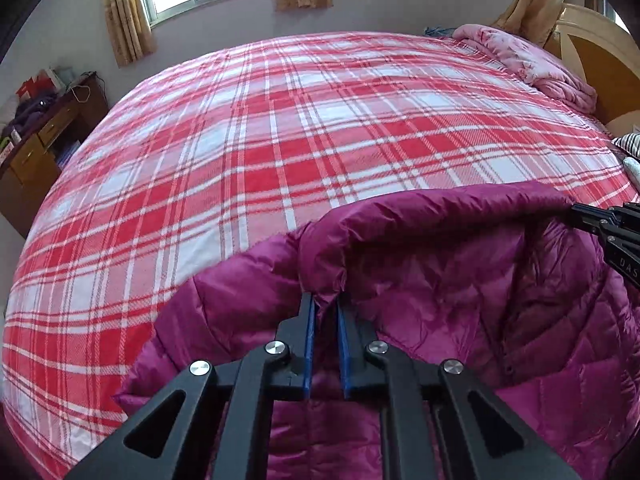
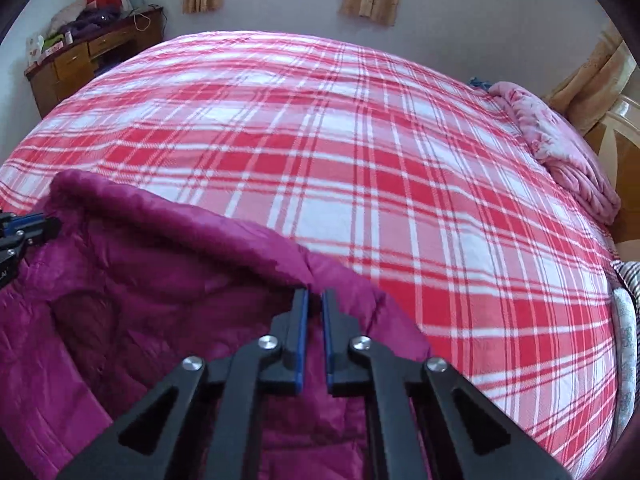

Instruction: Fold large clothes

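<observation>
Right — both grippers were clamped on the magenta puffer jacket point(image 1: 420, 280) at the near edge of the plaid bed point(image 1: 280, 140): left gripper point(image 1: 326, 304) and right gripper point(image 2: 314, 300) each pinching the collar edge — lift evenly, keep it taut, or the padding sags

Bed middle: the plaid bedspread point(image 1: 280, 128) lies bare and flat ahead of both grippers, open to pass over.
Near edge: the magenta puffer jacket point(image 1: 460, 280) covers it.
Headboard side: a pink quilt point(image 1: 532, 60) is bunched there.
Far left: a cluttered wooden desk point(image 2: 80, 64) stands beside the bed.
</observation>
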